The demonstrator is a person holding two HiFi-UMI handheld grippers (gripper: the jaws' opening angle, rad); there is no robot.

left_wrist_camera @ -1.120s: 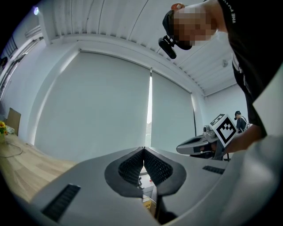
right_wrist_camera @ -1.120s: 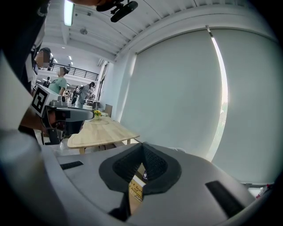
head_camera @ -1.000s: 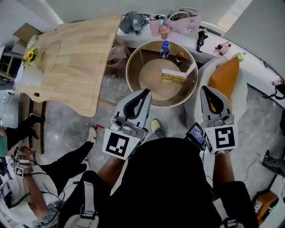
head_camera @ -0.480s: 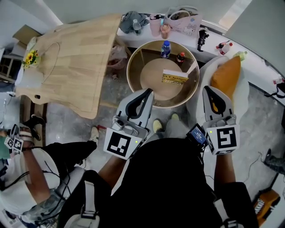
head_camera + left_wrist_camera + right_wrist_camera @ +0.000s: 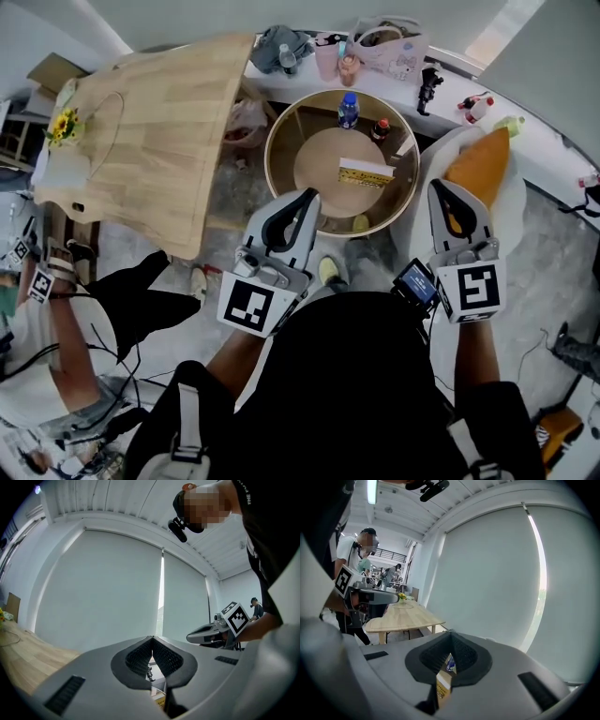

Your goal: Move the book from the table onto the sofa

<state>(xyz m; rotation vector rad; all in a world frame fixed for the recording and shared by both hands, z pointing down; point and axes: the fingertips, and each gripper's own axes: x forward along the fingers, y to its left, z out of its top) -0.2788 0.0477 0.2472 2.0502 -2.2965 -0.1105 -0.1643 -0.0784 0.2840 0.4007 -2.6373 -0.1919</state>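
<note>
Nearest, the left gripper and right gripper are held side by side at the near rim of the round worktop. Each has its fingers closed together on nothing, which is probably just a carrying posture, since no grasp has begun. Just beyond them the book rests near the worktop's middle, showing past the right gripper's closed tips in its own view. Behind it stand 2 items, a blue bottle and a small dark bottle, both clear of the book. The sofa, with its orange cushion, sits just right of the worktop, so the carry should be short.
</note>
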